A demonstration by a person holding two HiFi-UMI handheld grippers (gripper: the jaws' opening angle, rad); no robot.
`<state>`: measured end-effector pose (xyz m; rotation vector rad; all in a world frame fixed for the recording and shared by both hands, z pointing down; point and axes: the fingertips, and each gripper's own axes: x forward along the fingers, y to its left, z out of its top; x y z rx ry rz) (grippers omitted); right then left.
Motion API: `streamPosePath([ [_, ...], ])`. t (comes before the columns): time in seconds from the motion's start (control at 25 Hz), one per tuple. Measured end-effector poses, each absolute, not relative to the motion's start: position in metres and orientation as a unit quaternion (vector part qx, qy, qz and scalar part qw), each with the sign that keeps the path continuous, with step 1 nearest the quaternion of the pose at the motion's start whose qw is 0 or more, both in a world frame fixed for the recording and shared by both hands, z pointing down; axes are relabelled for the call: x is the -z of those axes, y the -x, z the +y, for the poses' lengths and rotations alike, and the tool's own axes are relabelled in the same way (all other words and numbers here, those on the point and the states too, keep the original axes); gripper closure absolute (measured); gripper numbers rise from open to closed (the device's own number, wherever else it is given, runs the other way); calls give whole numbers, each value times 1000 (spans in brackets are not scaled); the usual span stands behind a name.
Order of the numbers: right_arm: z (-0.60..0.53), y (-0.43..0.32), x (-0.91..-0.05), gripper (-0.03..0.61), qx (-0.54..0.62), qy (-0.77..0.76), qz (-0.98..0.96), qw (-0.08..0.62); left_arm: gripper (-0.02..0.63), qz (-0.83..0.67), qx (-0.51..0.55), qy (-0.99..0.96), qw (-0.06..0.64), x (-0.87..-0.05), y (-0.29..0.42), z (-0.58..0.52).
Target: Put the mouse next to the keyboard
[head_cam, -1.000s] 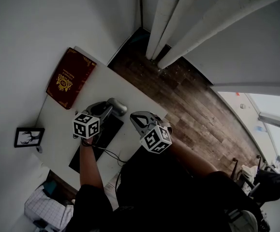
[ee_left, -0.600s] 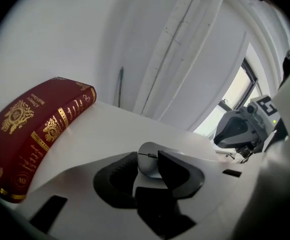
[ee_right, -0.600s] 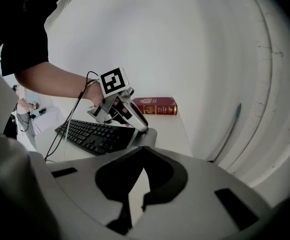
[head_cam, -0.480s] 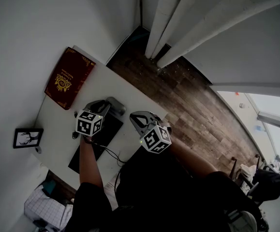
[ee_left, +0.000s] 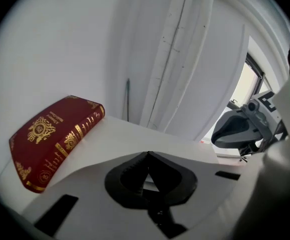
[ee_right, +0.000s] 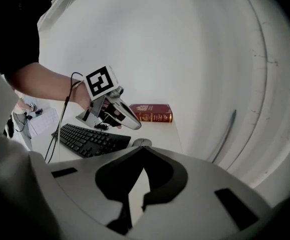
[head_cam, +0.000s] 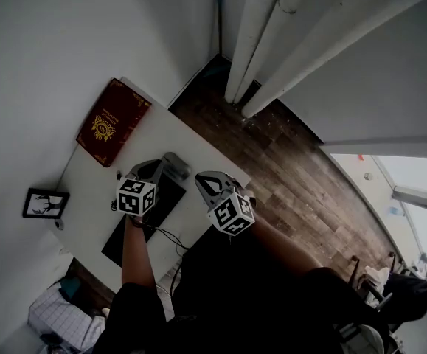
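Because both grippers hang over one small white desk, everything here sits close together. At the far left of the head view a small picture frame stands at the desk's edge. A red book with gold print lies flat near the wall.

Next comes the black keyboard, whose long axis runs away from the person. The left gripper hovers above the keyboard's far end, tilted downward. Its jaws have just been closing and now meet tip to tip with nothing between them.

Just right of that, the grey mouse rests on the desk beside the keyboard's far short end. It is so near that I cannot tell whether the two touch. In the right gripper view, the mouse lies just below and slightly ahead of the left gripper's tips, clear of them. Its own long axis is too small to make out.

Farther right, the right gripper is held near the desk's right edge, jaws closed and empty. It points toward the mouse but is farther from it than the left gripper, which is plainly the nearer tool.

Judging by how things lie, the mouse already sits where the task wants it. Any further nudge or regrasp would call for the left jaws to part first.
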<state>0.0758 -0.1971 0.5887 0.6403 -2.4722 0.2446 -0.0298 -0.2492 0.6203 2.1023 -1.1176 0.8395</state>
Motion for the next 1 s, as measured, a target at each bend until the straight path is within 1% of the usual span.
streamPosePath([
  [0.24,-193,-74,-566,558,-87,-244,-936,239,611,-513,-265,-772,266,-578,14,-227],
  [0.4,-189,-76,-545,558,-88,-253,-941,206,611,-598,-234,-728,240,-557,6,-195],
  [0.52,-176,-80,-531,558,-82,-252,-945,193,612,-648,-211,-697,222,-543,2,-168],
  [0.8,-139,-90,-512,558,-61,-239,-952,181,611,-694,-167,-670,202,-513,-8,-126],
  [1.0,-124,-92,-501,558,-67,-238,-955,163,611,-715,-133,-655,205,-501,-21,-101],
])
